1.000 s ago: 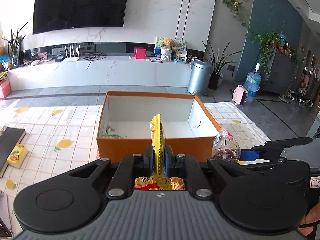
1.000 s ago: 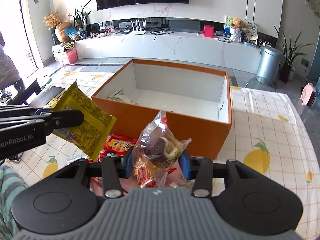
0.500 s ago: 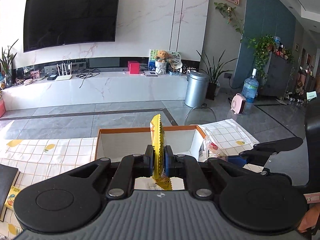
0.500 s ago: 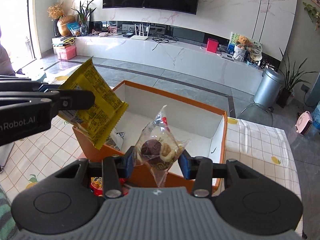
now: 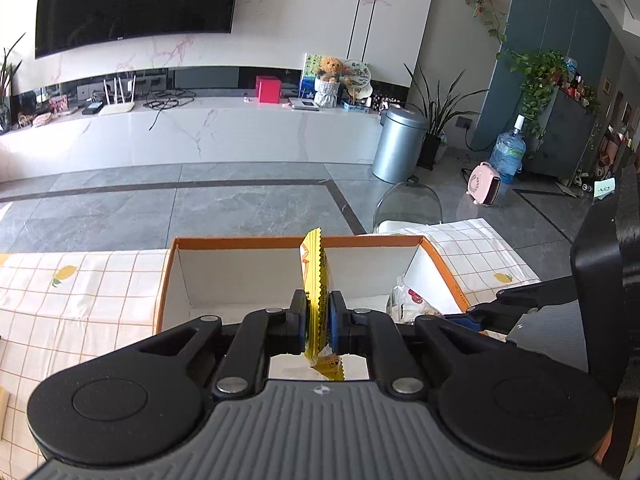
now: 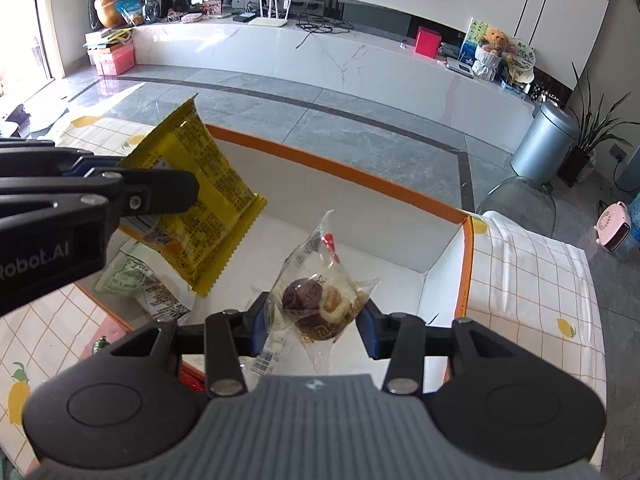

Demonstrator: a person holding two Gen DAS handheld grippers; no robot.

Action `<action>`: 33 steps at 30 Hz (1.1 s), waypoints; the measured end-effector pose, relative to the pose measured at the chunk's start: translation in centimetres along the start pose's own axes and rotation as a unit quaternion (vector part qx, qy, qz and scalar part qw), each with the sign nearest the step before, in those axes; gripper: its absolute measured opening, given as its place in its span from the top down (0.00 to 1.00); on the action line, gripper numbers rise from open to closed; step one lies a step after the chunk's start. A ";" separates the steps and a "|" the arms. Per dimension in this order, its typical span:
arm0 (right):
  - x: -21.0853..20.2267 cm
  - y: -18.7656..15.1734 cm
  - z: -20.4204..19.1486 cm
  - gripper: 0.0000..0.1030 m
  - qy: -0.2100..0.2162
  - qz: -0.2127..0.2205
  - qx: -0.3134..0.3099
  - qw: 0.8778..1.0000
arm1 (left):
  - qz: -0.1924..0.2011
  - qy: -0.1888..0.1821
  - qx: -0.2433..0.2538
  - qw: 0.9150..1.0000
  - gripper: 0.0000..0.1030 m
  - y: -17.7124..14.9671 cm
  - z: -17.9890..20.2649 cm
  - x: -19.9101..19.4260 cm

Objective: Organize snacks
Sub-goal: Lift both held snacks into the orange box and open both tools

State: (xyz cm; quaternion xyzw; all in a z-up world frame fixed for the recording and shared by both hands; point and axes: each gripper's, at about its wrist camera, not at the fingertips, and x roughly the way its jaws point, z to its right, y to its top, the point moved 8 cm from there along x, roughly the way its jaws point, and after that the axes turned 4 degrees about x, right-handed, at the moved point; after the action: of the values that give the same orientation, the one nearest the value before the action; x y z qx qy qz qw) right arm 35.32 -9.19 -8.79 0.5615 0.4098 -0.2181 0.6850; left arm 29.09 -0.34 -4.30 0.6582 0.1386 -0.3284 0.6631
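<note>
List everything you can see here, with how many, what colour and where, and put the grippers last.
Box: one, orange outside, white inside, open, on the table.
Tablecloth: one, white with orange grid and lemons, under the box.
Green-white packet: one, lying in the box's left corner.
Yellow packet: one, held above the box.
Clear wrapped snack: one, brown and cream inside, held above the box.
Red wrapper: one, a sliver by the box's near side.
Bin: one, silver, on the floor.
Water bottle: one, blue, far right.
Heater: one, pink, on the floor.
Television: one, black, on the wall.
Left gripper: black, shut on the yellow packet.
Right gripper: black, shut on the clear wrapped snack.
</note>
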 end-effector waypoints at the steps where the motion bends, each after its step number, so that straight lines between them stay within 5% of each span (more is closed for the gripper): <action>1: 0.7 0.1 0.1 0.59 0.000 -0.011 0.001 1.000 | -0.007 -0.001 -0.002 1.000 0.89 -0.3 -0.2 0.5; 17: 8.7 -1.5 0.9 0.58 0.006 -0.162 0.011 0.987 | -0.125 -0.013 -0.065 0.990 0.89 -3.5 -2.9 5.6; 33: 11.1 -2.7 1.4 0.57 -0.003 -0.213 0.012 0.977 | -0.176 0.024 -0.055 0.983 0.86 -5.3 -3.6 6.3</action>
State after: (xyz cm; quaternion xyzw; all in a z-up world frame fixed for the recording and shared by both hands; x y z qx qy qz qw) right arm 40.01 -9.48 -19.29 0.4682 0.5153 -0.3658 0.6176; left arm 31.44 1.98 -12.64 0.5934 0.2859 -0.4162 0.6268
